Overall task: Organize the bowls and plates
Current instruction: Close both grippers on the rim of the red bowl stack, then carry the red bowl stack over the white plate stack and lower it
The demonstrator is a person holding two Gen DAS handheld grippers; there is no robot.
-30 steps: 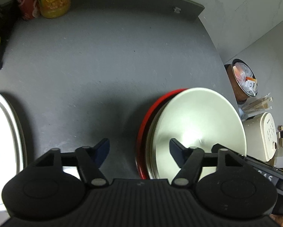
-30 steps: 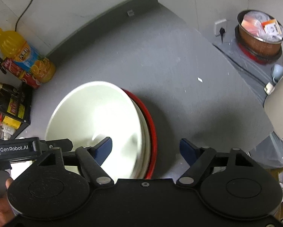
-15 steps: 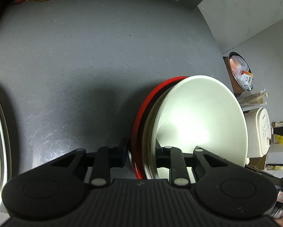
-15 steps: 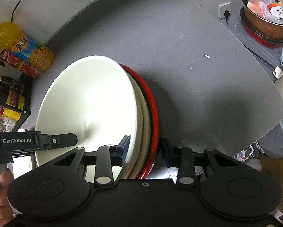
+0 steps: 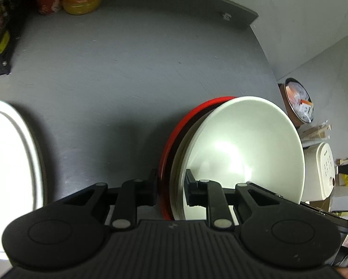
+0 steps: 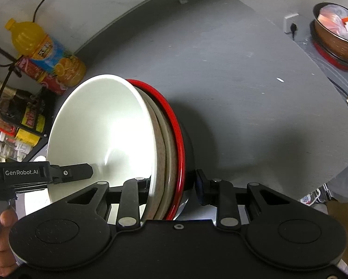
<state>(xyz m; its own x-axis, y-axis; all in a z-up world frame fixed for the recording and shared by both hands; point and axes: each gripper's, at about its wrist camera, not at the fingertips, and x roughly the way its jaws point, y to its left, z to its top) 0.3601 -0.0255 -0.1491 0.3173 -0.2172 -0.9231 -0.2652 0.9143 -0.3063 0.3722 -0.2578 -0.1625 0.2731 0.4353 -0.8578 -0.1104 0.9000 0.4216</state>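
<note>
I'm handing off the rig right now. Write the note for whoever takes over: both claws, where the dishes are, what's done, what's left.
Left claw: shut on the stack's rim, opposite the right claw.
Right claw: shut on the rim, one finger inside the white bowl, one outside the red plate.
Stack: white bowl nested on a beige dish, red plate outermost, gripped from two sides above the grey counter.
A white oval platter lies apart at the left.
Done: bowl and plates gathered into one stack.
Left: set the stack down; the platter remains separate.

Dark grey bench with a raised back edge against a pale wall. Wall socket right of bench; black wire rack at left.
</note>
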